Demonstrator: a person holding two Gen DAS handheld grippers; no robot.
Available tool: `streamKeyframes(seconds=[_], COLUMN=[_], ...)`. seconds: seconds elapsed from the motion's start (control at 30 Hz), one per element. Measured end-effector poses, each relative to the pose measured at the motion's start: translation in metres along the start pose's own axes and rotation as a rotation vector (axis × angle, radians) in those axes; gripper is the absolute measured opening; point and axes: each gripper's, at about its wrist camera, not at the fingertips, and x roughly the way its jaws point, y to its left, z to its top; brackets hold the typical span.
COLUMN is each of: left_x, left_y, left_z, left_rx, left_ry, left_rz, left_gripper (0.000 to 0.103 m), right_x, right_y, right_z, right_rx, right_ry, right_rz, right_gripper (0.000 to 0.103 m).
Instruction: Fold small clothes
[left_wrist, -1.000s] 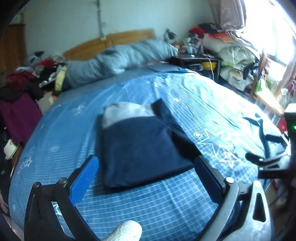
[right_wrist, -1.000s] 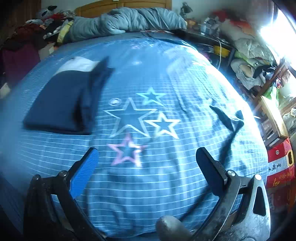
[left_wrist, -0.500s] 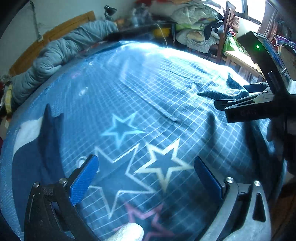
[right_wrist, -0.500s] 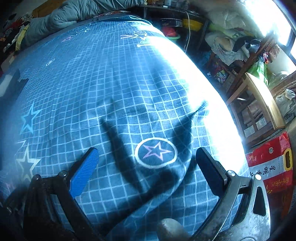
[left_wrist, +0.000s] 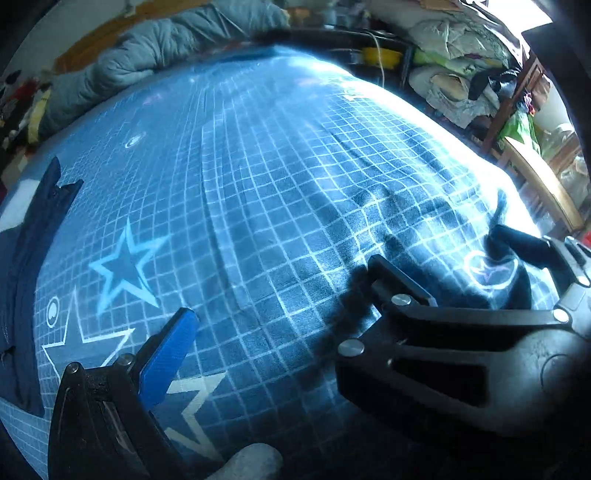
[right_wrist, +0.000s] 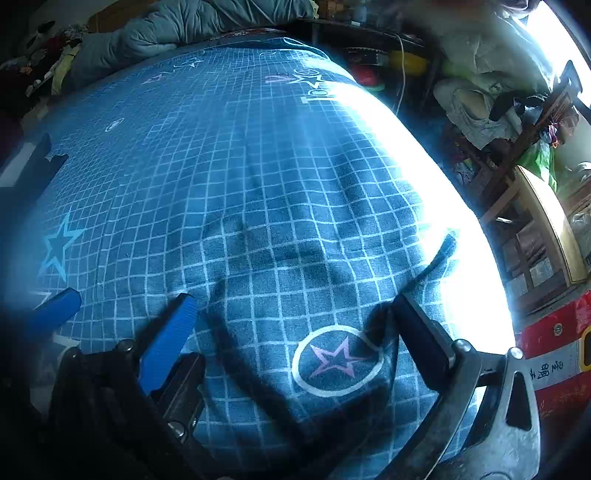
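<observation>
A folded navy garment (left_wrist: 26, 266) with a white piece under it lies at the far left of the blue checked bed sheet (left_wrist: 258, 166); in the right wrist view only the garment's edge (right_wrist: 29, 173) shows. My left gripper (left_wrist: 291, 317) hovers open over a star-printed part of the sheet, holding nothing; its right finger is hidden behind the right gripper's black body. My right gripper (right_wrist: 293, 301) stands open and empty just above a circled pink star (right_wrist: 338, 360) near the bed's right side. In the left wrist view the right gripper (left_wrist: 436, 247) crosses the right foreground.
A rolled grey duvet (left_wrist: 159, 62) lies along the head of the bed. Piled clothes and bedding (left_wrist: 454, 81) and wooden furniture (right_wrist: 546, 229) stand past the bed's right edge, with a red box (right_wrist: 554, 354) below. Sunlight washes out the sheet (right_wrist: 424, 177) there.
Both grippers have swung right, away from the folded navy garment, which slid to the left edge of view. The right gripper now sits close beside the left. Both stayed open.
</observation>
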Motion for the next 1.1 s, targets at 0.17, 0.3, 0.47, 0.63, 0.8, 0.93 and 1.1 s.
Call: streamKeyframes(seconds=[0.17, 0.3, 0.47, 0.63, 0.8, 0.93, 1.1], left_x=[-0.001, 0.000, -0.001, -0.001, -0.001, -0.001, -0.001], left_y=[0.003, 0.007, 0.007, 0.007, 0.008, 0.008, 0.007], left_z=[-0.002, -0.005, -0.004, -0.004, -0.005, -0.004, -0.004], left_rx=[-0.004, -0.012, -0.016, -0.015, -0.015, -0.015, -0.015], left_ry=[-0.013, -0.020, -0.023, -0.023, -0.023, -0.023, -0.023], left_rz=[-0.007, -0.016, -0.019, -0.017, -0.017, -0.016, -0.016], left_gripper=[0.103, 0.103, 0.103, 0.103, 0.103, 0.103, 0.103], right_x=[-0.001, -0.002, -0.001, -0.001, -0.001, -0.001, 0.000], right_y=[-0.005, -0.005, -0.005, -0.004, -0.004, -0.004, -0.004], right_z=[0.001, 0.004, 0.002, 0.001, 0.001, 0.001, 0.001], right_rx=[0.007, 0.004, 0.004, 0.004, 0.005, 0.005, 0.005], right_ry=[-0.013, -0.010, -0.011, -0.011, -0.011, -0.011, -0.011], right_rz=[0.015, 0.008, 0.008, 0.007, 0.007, 0.007, 0.006], right_gripper=[0.103, 0.103, 0.103, 0.103, 0.103, 0.103, 0.103])
